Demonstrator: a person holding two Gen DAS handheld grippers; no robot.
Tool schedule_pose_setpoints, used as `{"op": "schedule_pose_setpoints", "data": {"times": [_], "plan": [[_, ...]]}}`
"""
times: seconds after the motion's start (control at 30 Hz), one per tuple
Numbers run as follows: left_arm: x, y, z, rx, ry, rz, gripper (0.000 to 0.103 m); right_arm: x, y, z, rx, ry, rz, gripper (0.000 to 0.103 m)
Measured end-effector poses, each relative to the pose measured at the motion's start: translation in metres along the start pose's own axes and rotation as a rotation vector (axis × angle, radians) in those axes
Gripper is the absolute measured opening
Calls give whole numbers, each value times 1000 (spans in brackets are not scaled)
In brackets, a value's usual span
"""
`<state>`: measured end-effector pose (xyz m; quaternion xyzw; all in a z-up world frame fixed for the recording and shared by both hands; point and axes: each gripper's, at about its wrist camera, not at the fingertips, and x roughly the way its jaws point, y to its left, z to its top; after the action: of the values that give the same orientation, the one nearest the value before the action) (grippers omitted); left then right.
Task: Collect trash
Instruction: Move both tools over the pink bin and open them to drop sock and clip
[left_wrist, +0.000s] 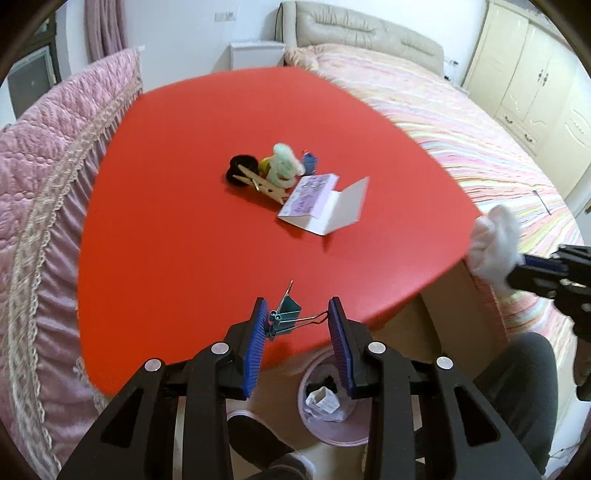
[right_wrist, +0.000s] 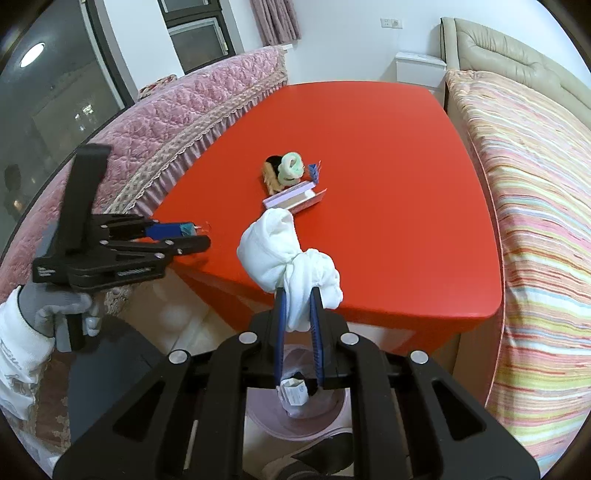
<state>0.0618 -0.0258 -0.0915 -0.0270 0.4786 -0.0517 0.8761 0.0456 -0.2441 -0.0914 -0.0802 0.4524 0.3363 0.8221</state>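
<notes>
Two blue-padded fingers (left_wrist: 258, 328) of the left gripper (left_wrist: 298, 325) fill the lower middle of the left wrist view, spread wide, with one teal binder clip (left_wrist: 286, 319) lying between them near the bottom edge of the red table (left_wrist: 166, 240); the clip sits against the left pad, and one of its wire handles reaches toward the right pad, though contact there cannot be told. At the frame's centre lies one small cluster: a black ring (left_wrist: 240, 168), one wooden clothespin (left_wrist: 264, 186), one pale green fuzzy hair tie (left_wrist: 286, 166), one small blue clip (left_wrist: 309, 162) and one open white-and-purple card (left_wrist: 325, 203). At the right edge the right gripper (left_wrist: 517, 267) carries one white cloth wad (left_wrist: 495, 247). Below the table edge, bottom centre, one pink bin (left_wrist: 332, 435) holds crumpled white paper and something dark. In the right wrist view, the right gripper (right_wrist: 298, 321) in the lower middle is closed narrowly on the white cloth wad (right_wrist: 288, 254), which bulges above the fingertips in front of the table's near edge. Directly beneath, the pink bin (right_wrist: 295, 424) shows the same paper scrap inside. At left, one gloved hand (right_wrist: 59, 310) holds the left gripper (right_wrist: 192, 234), the teal clip showing at its tip. The same cluster sits at the upper centre of the red table (right_wrist: 388, 184).
</notes>
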Motion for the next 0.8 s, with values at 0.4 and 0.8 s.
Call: {"op": "schedule_pose_setpoints", "data": {"times": [0.4, 0.8], "plan": [[-52, -23, -39, 29, -57, -74, 33, 17, 22, -52, -29, 128, 93, 28], [-36, -57, -51, 103, 35, -186, 36, -13, -19, -60, 118, 50, -14, 91]]}}
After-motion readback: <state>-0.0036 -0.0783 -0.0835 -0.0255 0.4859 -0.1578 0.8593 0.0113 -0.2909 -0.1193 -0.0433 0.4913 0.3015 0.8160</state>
